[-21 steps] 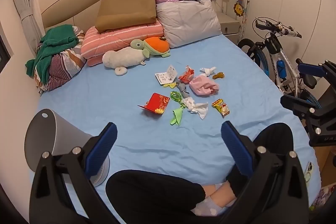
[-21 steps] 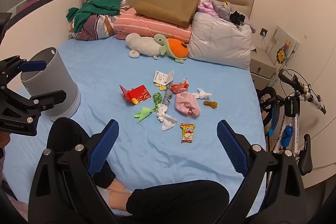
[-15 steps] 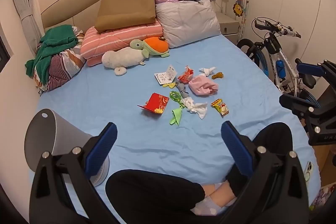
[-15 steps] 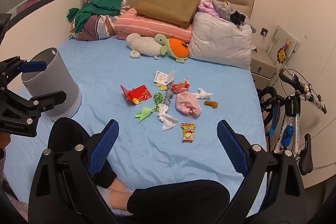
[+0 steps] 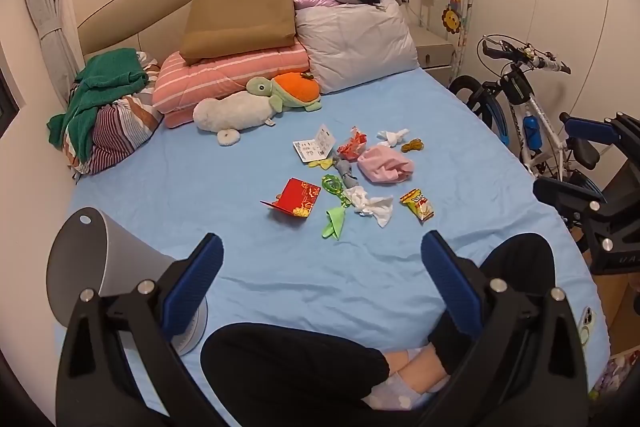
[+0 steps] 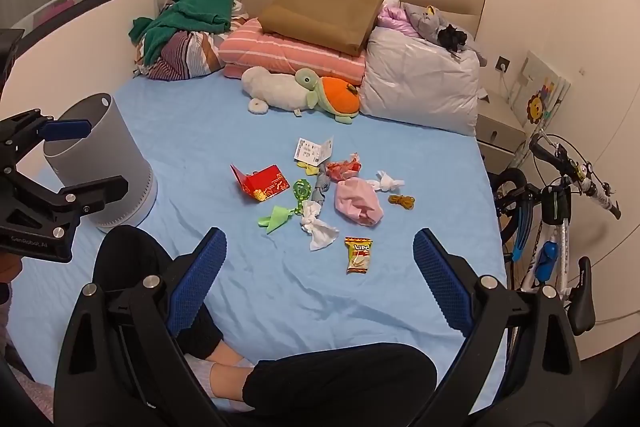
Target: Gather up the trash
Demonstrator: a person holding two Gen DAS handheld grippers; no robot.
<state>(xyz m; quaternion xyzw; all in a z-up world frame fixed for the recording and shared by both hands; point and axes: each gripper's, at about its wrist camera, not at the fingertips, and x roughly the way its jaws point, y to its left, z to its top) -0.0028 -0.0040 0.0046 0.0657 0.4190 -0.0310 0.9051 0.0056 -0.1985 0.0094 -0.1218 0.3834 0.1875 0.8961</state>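
On blue bed (image 5: 160, 187), trash cluster (image 5: 352, 179) lies mid-sheet, well apart from grey bin (image 6: 100, 163) at our left. We hold left gripper (image 5: 320, 275) and right gripper (image 6: 320, 267) wide, empty, angled down: ready for first pick.

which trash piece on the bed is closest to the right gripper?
The yellow snack packet. It lies at the near edge of the litter, apart from the rest and closest to the open right gripper; the crumpled white tissue comes next, just beyond.
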